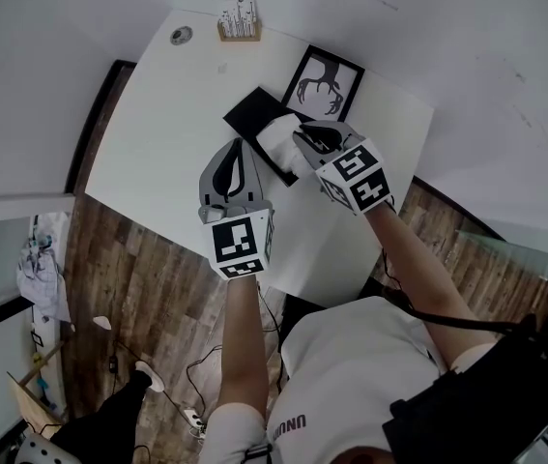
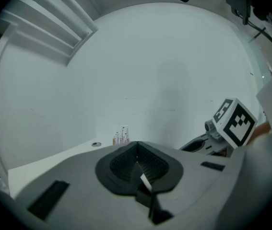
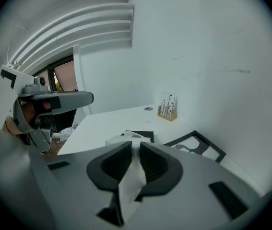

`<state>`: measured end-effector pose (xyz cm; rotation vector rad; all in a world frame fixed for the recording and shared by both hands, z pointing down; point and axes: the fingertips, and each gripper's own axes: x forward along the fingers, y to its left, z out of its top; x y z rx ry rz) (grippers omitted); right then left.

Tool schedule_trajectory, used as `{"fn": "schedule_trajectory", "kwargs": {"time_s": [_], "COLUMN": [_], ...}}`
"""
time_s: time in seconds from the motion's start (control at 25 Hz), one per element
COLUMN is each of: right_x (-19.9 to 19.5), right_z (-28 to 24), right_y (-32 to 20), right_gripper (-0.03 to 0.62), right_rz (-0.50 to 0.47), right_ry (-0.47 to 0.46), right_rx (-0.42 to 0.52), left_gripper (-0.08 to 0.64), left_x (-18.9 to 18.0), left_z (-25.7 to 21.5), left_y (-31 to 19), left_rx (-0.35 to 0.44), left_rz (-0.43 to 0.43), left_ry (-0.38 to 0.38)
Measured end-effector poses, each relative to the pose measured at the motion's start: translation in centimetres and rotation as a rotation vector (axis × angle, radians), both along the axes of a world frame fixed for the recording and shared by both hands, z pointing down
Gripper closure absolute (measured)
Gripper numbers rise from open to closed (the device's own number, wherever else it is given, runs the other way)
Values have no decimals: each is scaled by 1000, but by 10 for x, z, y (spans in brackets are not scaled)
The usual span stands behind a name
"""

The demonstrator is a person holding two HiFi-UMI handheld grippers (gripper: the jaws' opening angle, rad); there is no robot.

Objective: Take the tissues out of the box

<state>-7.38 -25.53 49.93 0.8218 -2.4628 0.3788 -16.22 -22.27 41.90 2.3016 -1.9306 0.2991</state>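
Observation:
The black tissue box [image 1: 254, 114] lies on the white table [image 1: 158, 133], with a white tissue [image 1: 278, 145] pulled up from its near end. My right gripper [image 1: 304, 135] is shut on that tissue; in the right gripper view the tissue [image 3: 132, 178] hangs pinched between the two dark pads [image 3: 155, 164], above the box [image 3: 144, 136]. My left gripper [image 1: 235, 147] hovers just left of the box, its jaws closed together with nothing between them [image 2: 136, 145]. The right gripper's marker cube [image 2: 234, 121] shows at the left gripper view's right.
A black-framed picture [image 1: 324, 83] lies flat beyond the box. A small wooden holder [image 1: 239, 23] and a round disc [image 1: 181, 35] sit at the table's far edge. White walls enclose the table's far sides; wood floor with cables lies below its near edge.

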Motion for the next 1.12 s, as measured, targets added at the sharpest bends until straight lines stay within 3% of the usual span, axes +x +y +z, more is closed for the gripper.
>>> {"fn": "schedule_trajectory", "kwargs": {"time_s": [1.12], "right_x": [5], "right_z": [-25], "right_y": [1], "right_gripper": [525], "right_rz": [34], "right_ry": [-53], "right_rx": [47], "left_gripper": [546], "left_x": [-4], "left_z": [-12], "left_y": [7], "left_rx": [28], "left_rz": [-23], "left_ry": [8]}}
